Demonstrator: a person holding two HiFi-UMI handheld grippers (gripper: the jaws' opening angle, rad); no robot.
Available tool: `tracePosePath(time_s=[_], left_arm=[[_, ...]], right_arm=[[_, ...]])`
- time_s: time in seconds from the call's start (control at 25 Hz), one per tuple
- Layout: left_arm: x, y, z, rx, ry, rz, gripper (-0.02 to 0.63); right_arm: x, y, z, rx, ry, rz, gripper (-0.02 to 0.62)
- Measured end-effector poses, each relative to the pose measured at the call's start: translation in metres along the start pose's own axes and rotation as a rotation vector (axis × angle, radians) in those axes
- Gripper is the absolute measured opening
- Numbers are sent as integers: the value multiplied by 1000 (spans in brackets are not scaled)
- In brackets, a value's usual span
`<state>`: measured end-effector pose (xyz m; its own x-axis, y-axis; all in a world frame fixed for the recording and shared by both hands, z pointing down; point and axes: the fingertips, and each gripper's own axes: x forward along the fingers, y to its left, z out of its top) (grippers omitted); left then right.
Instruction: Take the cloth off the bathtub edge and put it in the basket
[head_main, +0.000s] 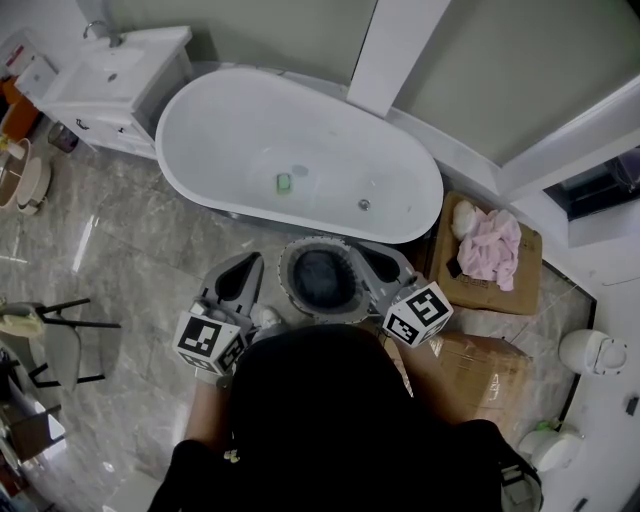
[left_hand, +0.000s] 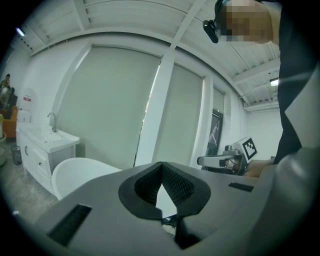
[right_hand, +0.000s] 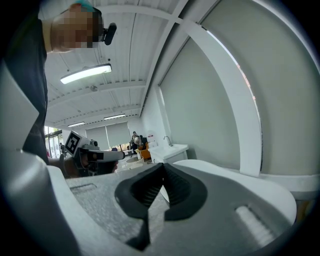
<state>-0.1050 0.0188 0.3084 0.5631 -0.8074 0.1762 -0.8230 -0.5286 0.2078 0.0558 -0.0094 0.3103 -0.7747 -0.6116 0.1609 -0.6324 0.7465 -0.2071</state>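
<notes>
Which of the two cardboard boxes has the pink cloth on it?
The box beside the right end of the bathtub; the pink cloth lies on top. The other box, closer to the person, shows no cloth.

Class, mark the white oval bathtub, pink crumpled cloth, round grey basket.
White oval bathtub (head_main: 168, 148): head view, left rim.
Pink crumpled cloth (head_main: 490, 250): head view, its middle.
Round grey basket (head_main: 286, 276): head view, left rim.

Nothing readable here for you: no words, brands or numbers.

- The left marker cube (head_main: 210, 342) on your left gripper (head_main: 236, 282) has black-and-white square patterns only, no letters.
- The right marker cube (head_main: 418, 313) on your right gripper (head_main: 385, 268) is the same, pattern only.
- A red-and-white sign (left_hand: 27, 101) hangs on the wall by the sink (left_hand: 50, 137) in the left gripper view. Its print is too small to read.
</notes>
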Motion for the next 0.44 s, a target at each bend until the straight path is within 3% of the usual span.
tracePosePath(time_s=[0.44], left_arm=[[5, -3, -1, 21, 14, -5, 14]], right_arm=[[-1, -1, 2, -5, -5, -2, -5]])
